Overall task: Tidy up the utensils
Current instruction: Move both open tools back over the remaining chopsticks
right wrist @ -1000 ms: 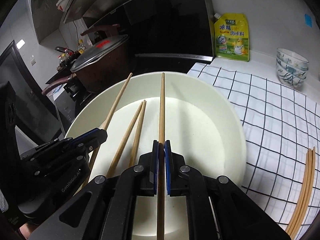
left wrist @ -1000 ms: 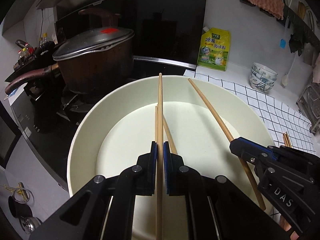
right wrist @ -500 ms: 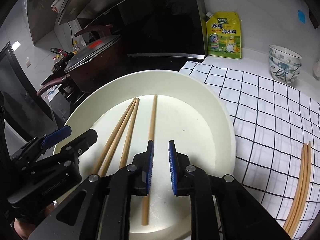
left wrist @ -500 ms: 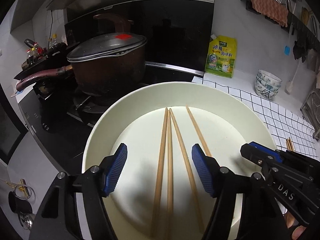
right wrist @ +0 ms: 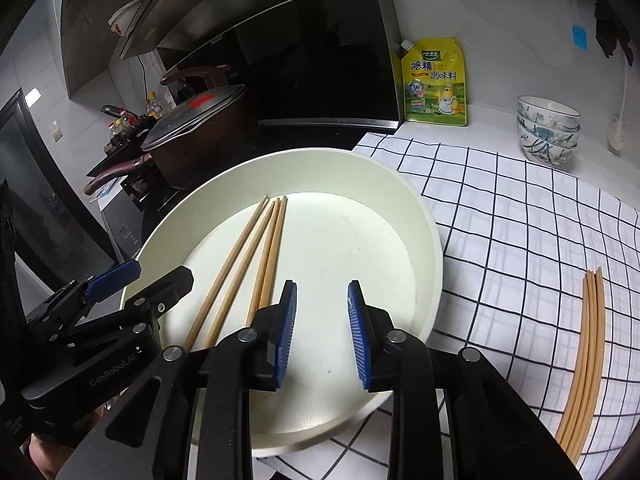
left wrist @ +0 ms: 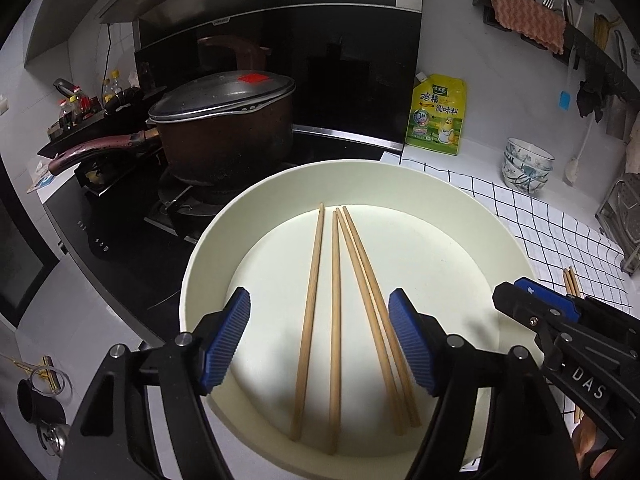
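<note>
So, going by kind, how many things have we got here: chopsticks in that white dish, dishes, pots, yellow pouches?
chopsticks in the dish: 4
white dish: 1
lidded pot: 1
yellow pouch: 1
Total: 7
The loose bundle of chopsticks on the checked cloth lies too tightly packed to count, so it is left out.

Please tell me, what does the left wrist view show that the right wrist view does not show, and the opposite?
Only the left wrist view: the wall rack with an orange cloth, and the left gripper, open above the chopsticks.
Only the right wrist view: the right gripper, open, nothing between its pads.
Both: the white bowl, four chopsticks inside, the pot, the yellow pouch.
</note>
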`<state>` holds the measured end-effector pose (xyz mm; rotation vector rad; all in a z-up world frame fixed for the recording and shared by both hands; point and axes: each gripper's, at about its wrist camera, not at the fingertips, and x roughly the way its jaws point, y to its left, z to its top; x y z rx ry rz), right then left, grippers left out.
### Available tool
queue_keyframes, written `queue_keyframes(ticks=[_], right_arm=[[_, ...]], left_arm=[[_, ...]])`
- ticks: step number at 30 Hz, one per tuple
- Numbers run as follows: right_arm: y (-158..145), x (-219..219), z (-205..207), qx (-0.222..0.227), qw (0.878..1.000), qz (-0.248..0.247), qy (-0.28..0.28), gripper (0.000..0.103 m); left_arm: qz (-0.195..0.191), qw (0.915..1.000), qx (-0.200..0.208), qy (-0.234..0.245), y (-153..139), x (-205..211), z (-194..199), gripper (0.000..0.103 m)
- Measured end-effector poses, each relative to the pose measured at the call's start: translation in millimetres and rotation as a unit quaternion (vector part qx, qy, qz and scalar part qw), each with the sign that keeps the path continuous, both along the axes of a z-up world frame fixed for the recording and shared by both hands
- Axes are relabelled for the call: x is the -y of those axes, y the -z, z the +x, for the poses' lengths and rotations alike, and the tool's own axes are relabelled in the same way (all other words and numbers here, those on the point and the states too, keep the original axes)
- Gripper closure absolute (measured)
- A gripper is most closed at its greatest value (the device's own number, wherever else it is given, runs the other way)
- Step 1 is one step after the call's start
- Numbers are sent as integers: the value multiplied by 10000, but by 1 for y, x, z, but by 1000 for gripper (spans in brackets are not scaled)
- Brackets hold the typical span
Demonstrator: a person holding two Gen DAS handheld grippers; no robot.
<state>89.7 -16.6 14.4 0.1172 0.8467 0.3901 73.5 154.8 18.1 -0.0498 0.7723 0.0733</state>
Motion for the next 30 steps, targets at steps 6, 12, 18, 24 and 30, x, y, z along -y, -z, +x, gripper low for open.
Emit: queue_keyframes(ticks=[6,12,18,24,30], right_arm=[[-6,11,-15,60,9999,27,113,75],[-12,27,-32,171,9994,-19,285,68],[-16,55,-48,222,9981,-60,579,67],[-18,92,-65,290,9952,-52,931,60],[-15,132,-80,268,9915,-144,1261,58]], left_arm=[[-14,9999,86,74,-7,8,-12,29],[-38,9996,155,245,-12,23,-22,23],[-210,9983,194,506,-15,46,-31,15],[-254,9963,246,779,-20,76,-35,15],[-309,9934,295,1067,-23,111,-40,14]])
